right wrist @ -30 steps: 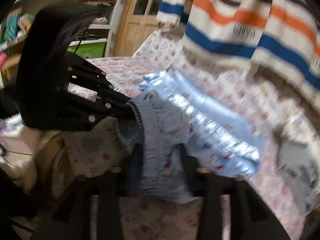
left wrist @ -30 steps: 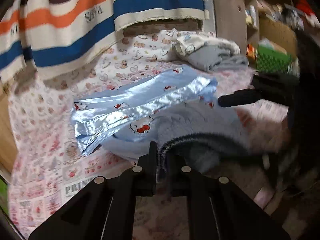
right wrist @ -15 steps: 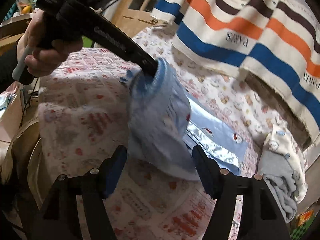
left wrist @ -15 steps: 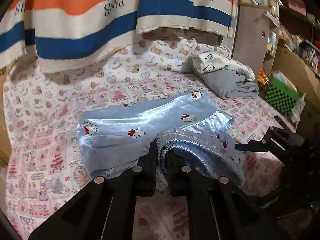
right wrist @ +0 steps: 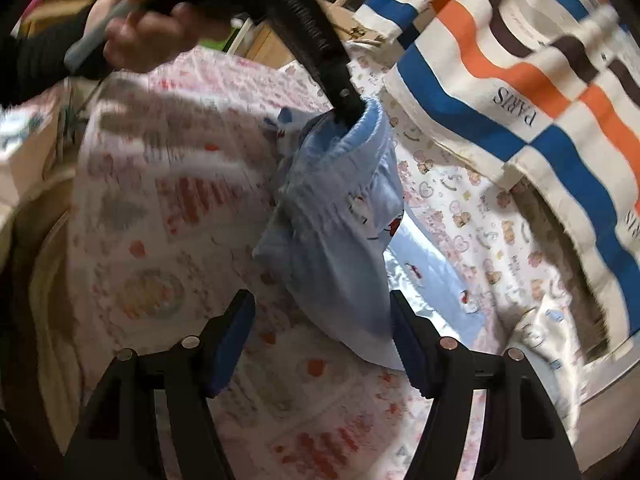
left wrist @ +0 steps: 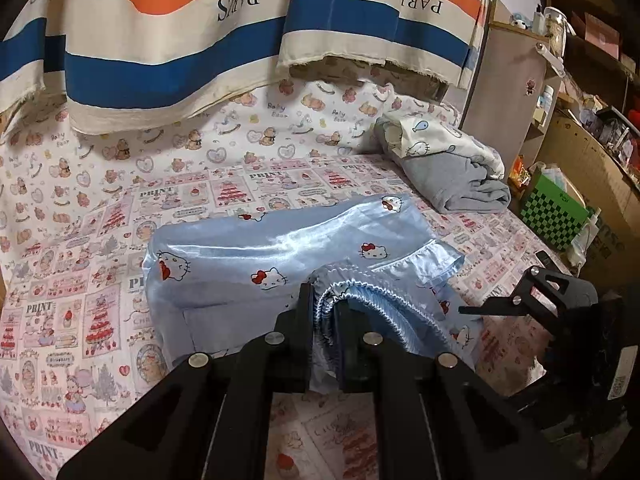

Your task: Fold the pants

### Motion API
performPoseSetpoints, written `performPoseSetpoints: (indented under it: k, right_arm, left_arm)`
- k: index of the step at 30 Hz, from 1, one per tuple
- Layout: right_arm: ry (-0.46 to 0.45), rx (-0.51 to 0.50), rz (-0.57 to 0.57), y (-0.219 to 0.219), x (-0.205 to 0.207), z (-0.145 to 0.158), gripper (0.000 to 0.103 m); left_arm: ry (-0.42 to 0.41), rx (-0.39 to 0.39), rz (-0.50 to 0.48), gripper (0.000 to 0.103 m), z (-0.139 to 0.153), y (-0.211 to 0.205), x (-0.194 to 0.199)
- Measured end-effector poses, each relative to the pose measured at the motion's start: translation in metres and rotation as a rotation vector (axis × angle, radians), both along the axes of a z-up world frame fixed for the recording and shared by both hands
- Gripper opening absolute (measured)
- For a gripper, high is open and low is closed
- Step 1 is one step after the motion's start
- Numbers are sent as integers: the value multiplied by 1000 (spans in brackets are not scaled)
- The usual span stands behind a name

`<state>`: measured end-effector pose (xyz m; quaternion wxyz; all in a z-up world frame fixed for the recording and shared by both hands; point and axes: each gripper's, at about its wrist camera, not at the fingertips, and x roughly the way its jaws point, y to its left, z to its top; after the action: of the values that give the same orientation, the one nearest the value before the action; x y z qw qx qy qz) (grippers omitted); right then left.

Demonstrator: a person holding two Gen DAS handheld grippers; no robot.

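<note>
Blue satin pants [left wrist: 256,264] on printed bedsheet [left wrist: 80,280], waistband [left wrist: 372,292] lifted.
Left gripper [left wrist: 322,312] clamped on waistband, angled down; right gripper [right wrist: 320,332] jaws apart, one finger touching the hanging cloth.

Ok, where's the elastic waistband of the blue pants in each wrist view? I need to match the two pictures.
Left wrist: waistband at lower centre, pinched in the left gripper, curving off to the right.
Right wrist: waistband at upper centre, hanging from the left gripper's tip, above the open right gripper.
Shared landmark: the striped PARIS cloth, along the top in the left view, upper right in the right.
</note>
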<state>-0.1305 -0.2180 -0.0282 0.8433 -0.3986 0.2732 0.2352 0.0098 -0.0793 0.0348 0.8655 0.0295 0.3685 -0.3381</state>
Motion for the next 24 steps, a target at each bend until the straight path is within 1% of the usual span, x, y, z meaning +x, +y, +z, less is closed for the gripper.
performPoseSetpoints:
  k: [1,3,4,5,7,8,9,10,11,12,13,14,15,16,18,20,22,24]
  right_arm:
    - [-15,2,-6,0,2,1,69]
    - [-9,11,-30,2,11,3,67]
    - [-2,17,-36,3,16,3,65]
    - [3,12,-38,5,20,3,59]
    - [15,-14,-47,7,28,-1,42]
    - [32,-9,-57,7,32,-1,21]
    - [53,34,-70,3,38,2,13]
    - [92,116,-89,-4,46,9,12]
    - [137,180,-103,-11,54,15,8]
    - [176,248,-124,-19,63,21,6]
    - [188,311,-152,-29,71,28,6]
    - [200,360,-170,-36,78,32,6]
    - [211,393,-178,-41,81,35,5]
    - [227,444,-190,-49,88,39,5]
    - [250,522,-214,-60,98,44,5]
    - [236,593,-246,-71,106,52,5]
    - [246,646,-246,-80,114,58,5]
    - [258,673,-255,-85,124,63,5]
  left_arm:
    - [-3,2,1,8,0,-1,0]
    - [5,-3,-4,8,-2,-2,1]
    - [15,-12,-9,8,-2,-2,2]
    - [25,-23,-11,8,-2,-1,3]
    - [25,-35,-6,8,0,1,4]
    - [15,-36,-6,8,2,2,3]
    - [0,-36,-6,9,3,2,2]
    - [-20,-37,-8,9,5,3,0]
    - [-49,-41,-8,15,7,5,-2]
    - [-74,-48,-17,29,9,7,-5]
    - [-88,-56,-29,40,11,9,-6]
    - [-99,-69,-32,64,14,11,-8]
    - [-114,-84,-26,77,16,15,-9]
    - [-133,-101,-29,78,19,18,-10]
    - [-157,-109,-51,78,21,22,-14]
    - [-175,-114,-98,80,20,25,-19]
    - [-192,-85,-126,84,17,23,-23]
    - [-217,-10,-89,84,10,16,-21]
